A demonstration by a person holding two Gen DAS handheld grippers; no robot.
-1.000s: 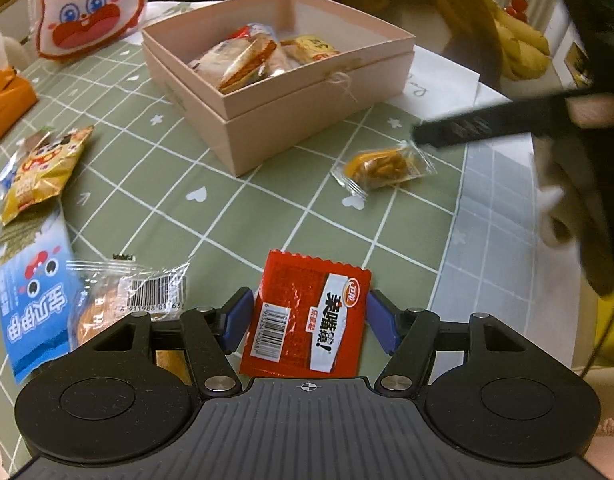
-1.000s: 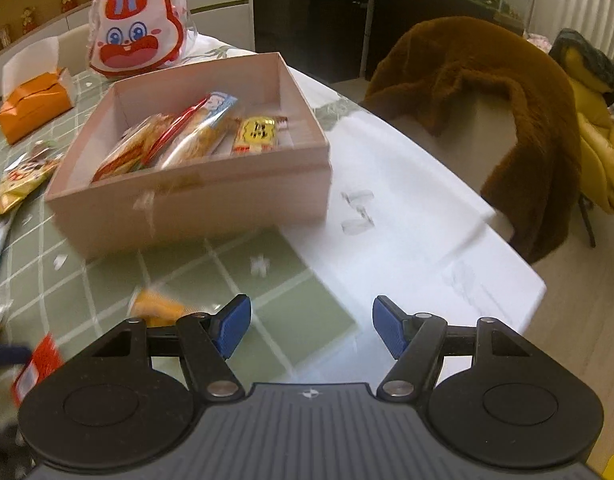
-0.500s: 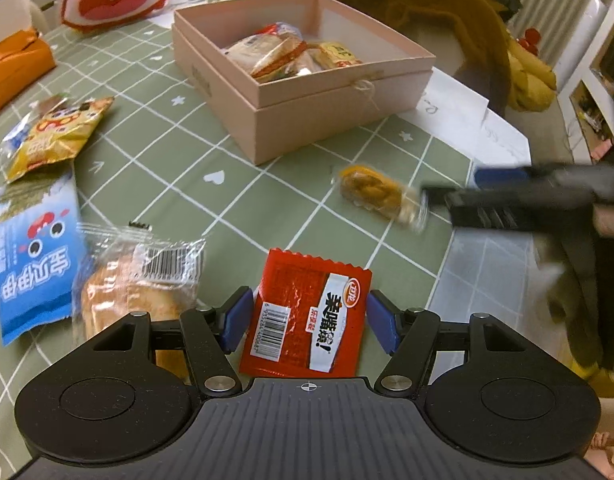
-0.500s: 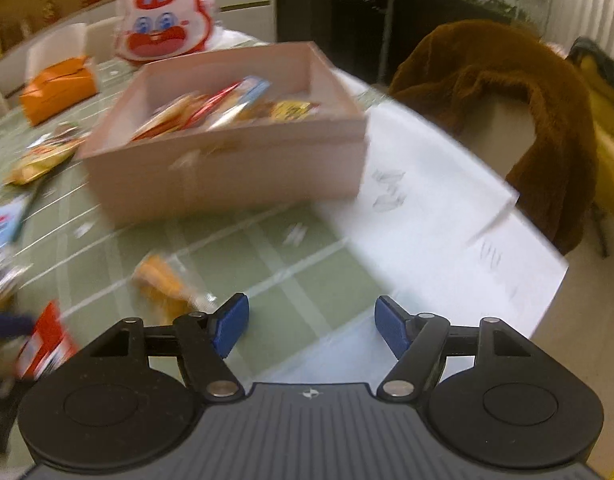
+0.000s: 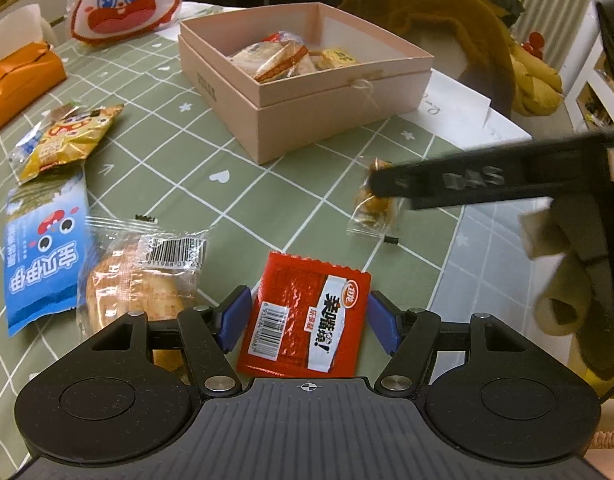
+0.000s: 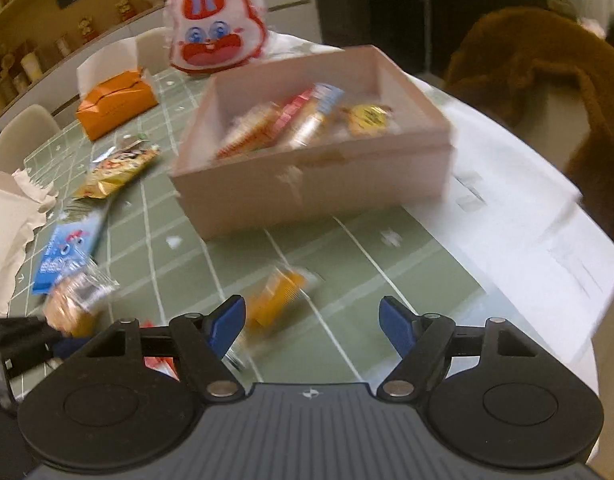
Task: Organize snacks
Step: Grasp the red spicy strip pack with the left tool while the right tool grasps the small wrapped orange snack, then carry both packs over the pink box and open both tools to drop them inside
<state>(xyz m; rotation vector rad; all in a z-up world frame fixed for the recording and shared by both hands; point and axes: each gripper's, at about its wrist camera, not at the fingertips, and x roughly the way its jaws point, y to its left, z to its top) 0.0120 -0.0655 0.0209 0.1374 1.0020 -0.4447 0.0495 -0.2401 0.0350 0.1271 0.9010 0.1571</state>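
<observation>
A pink box (image 5: 339, 108) with several snacks inside stands on the green checked cloth; it also shows in the right wrist view (image 6: 315, 184). My left gripper (image 5: 309, 320) is open, its blue fingers on either side of a red snack packet (image 5: 307, 314) lying flat. My right gripper (image 6: 313, 322) is open just above a small orange snack in clear wrap (image 6: 279, 296); in the left wrist view its dark finger crosses over that snack (image 5: 373, 210). A wrapped bun (image 5: 141, 280), a blue packet (image 5: 43, 256) and a yellow packet (image 5: 67, 140) lie to the left.
A rabbit-face bag (image 5: 125, 0) and an orange tissue box (image 5: 19, 80) sit at the far side. White papers (image 6: 527, 232) cover the table's right edge. A brown fur-draped chair (image 6: 547, 92) stands beyond the table.
My right gripper has swung left and down over the small orange snack, which has shifted and tilted. My left gripper stays around the red packet.
</observation>
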